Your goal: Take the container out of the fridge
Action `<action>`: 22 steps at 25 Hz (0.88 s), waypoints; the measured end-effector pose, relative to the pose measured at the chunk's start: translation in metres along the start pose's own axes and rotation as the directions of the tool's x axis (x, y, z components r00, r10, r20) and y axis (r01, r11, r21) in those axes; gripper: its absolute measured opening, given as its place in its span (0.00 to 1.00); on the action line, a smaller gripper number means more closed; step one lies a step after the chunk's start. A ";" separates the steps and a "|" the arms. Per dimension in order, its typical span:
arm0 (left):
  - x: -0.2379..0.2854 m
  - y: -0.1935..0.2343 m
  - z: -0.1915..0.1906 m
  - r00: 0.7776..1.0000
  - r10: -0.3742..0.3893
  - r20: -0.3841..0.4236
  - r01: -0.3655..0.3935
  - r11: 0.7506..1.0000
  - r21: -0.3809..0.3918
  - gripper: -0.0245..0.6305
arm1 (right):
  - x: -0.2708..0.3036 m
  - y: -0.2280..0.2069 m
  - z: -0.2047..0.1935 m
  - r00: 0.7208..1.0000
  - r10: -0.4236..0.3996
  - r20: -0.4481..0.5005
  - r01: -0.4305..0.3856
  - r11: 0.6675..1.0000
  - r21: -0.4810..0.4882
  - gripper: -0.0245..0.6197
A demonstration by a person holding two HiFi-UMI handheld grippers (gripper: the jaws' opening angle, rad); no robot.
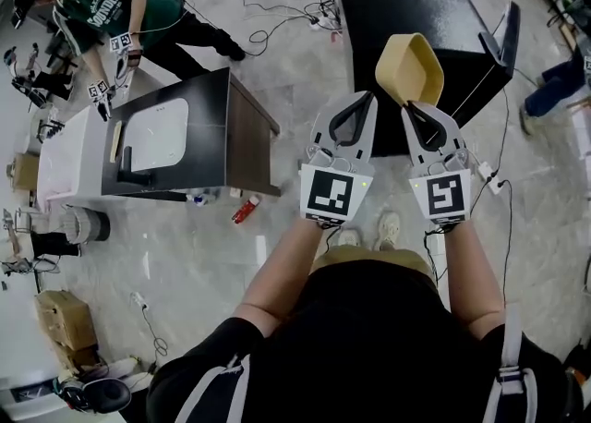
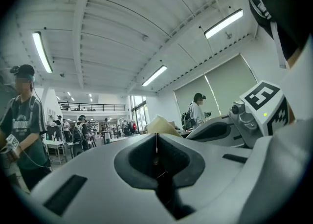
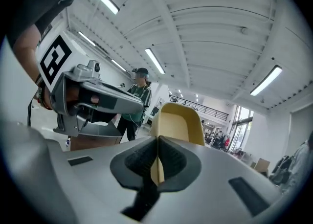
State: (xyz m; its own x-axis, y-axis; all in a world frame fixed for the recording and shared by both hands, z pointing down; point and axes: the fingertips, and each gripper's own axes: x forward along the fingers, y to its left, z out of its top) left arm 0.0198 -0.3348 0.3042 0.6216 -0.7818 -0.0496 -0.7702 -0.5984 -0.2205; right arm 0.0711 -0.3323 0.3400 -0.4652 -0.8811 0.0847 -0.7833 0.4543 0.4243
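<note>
Container: a tan, deep-sided container is hanging in the air, tipped with its open side facing the head camera. It is clear of every surface, above the floor and in front of a black table.
Right gripper: the right gripper is pinching the container's rim (the right gripper view shows the thin yellow wall sitting between the two pressed-in pads), and it is carrying the container alone.
Left gripper: the left gripper is riding just beside the right one, its jaws pressed together with nothing between them. It is not touching the container, whose tan edge is only peeking over its tips in the left gripper view.
Black table: the black table is standing beyond the container, with a dark upright panel at its right end.
Black cabinet: a black cabinet with a pale panel on its face is standing well apart to the left.
Red can: a red can is lying on the floor at the cabinet's foot.
Floor: the pale tiled floor is carrying loose cables.
Bystander: a person in a green shirt is leaning over at the far left, beside the cabinet.
</note>
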 end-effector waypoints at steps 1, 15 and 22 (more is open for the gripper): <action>-0.001 0.001 0.000 1.000 -0.001 0.001 0.001 1.000 0.002 0.07 | -0.001 -0.001 0.004 1.000 -0.010 0.009 0.010 1.000 0.015 0.10; -0.029 0.004 0.005 0.999 -0.023 0.034 0.024 1.000 -0.018 0.07 | -0.027 0.008 0.057 0.972 -0.136 0.191 0.097 0.975 0.200 0.10; -0.042 -0.015 0.013 0.997 -0.058 0.057 0.059 0.998 -0.031 0.07 | -0.054 0.018 0.056 0.976 -0.141 0.163 0.111 0.977 0.184 0.10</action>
State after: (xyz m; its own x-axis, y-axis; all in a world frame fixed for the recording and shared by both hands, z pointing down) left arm 0.0072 -0.2910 0.2967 0.6721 -0.7347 -0.0924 -0.7360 -0.6491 -0.1926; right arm 0.0594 -0.2693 0.2929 -0.4107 -0.9033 -0.1242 -0.8923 0.3702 0.2583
